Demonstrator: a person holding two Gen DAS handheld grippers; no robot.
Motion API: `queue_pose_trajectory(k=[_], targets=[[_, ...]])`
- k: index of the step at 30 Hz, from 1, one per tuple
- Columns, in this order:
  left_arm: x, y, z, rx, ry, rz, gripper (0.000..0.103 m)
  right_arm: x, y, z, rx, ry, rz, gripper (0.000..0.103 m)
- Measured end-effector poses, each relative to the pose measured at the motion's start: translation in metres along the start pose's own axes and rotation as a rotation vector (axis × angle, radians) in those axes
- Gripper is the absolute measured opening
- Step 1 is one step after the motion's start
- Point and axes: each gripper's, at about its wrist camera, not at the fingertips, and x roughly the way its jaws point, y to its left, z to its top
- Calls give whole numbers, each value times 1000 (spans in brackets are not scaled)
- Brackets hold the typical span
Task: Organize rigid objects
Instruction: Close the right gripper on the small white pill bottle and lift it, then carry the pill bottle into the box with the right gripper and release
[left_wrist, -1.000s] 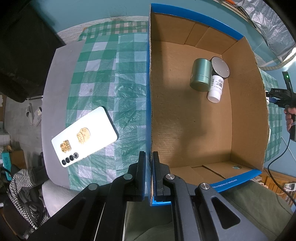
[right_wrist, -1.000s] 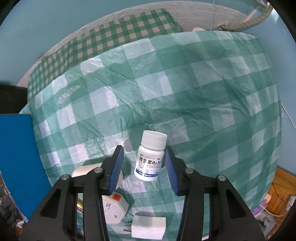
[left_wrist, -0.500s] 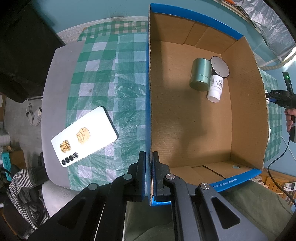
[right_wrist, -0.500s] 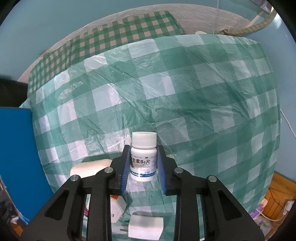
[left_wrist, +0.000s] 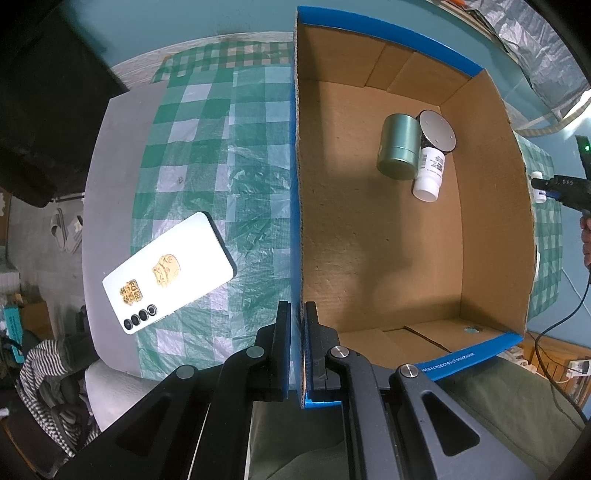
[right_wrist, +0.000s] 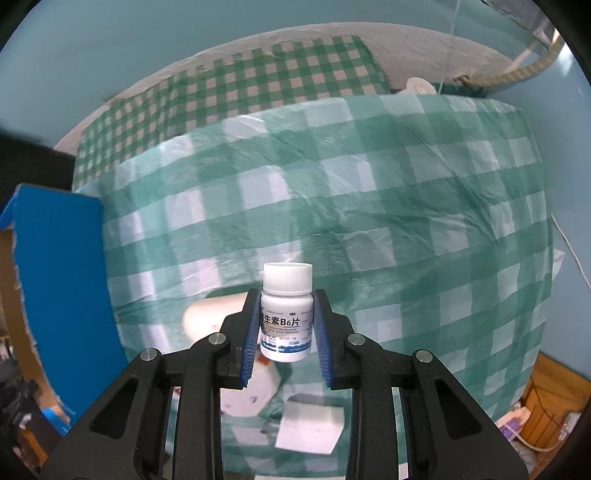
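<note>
The right gripper's (right_wrist: 286, 325) fingers are clamped on a white pill bottle (right_wrist: 286, 314), cap poking out beyond the tips, clear of the checked cloth (right_wrist: 406, 221) so it can likely go into the cardboard box (left_wrist: 369, 240). The left gripper's (left_wrist: 297, 332) fingers pinch the box's near wall, probably steadying it; a green tin (left_wrist: 399, 146) lies ahead.

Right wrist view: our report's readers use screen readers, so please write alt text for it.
The right gripper clamps a white pill bottle upright above a green checked tablecloth. A blue box wall stands at the left.
</note>
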Motion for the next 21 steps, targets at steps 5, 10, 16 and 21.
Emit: queue_pose_trajectory(k=[5, 10, 16, 21], targets=[[0, 0, 0, 0, 0, 0, 6, -15, 20, -4, -47, -19, 23, 27], [-1, 0, 0, 0, -1, -1, 6, -28, 47, -4, -109, -40, 49, 27], [-2, -1, 1, -2, -3, -2, 6, -40, 73, -4, -171, -51, 79, 27], [-3, 0, 0, -7, -6, -6, 6, -47, 93, -4, -208, -54, 109, 27]])
